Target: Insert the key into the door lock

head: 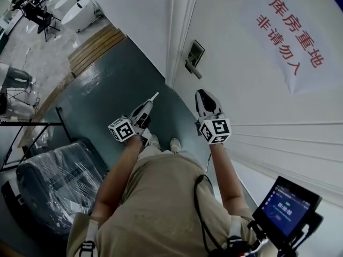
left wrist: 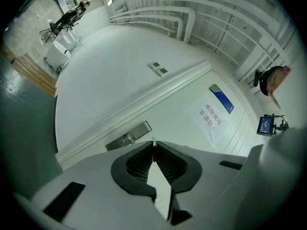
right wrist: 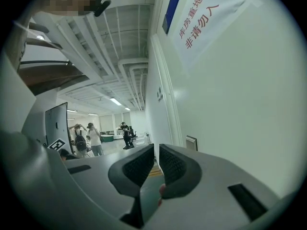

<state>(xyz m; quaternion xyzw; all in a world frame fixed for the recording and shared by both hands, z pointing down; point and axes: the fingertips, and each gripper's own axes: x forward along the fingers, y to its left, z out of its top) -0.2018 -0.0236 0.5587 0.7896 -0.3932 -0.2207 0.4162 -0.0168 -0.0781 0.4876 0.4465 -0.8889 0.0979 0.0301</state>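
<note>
1. The key (left wrist: 153,142) shows only as a thin metal sliver at the tips of the left tongs (head: 155,96), which are clamped together on it.
2. It points toward the door lock (head: 194,54) on the white door (head: 252,106), clear of the lock's plate.
3. The right tongs (head: 203,92) hang alongside near the door, with a narrow gap between the pads and nothing in it.

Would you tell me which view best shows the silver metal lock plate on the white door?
The left gripper view: the silver metal lock plate sits whole, largest and near the picture's middle. The head view shows it small, from above; the right gripper view catches it only at a steep slant.
</note>
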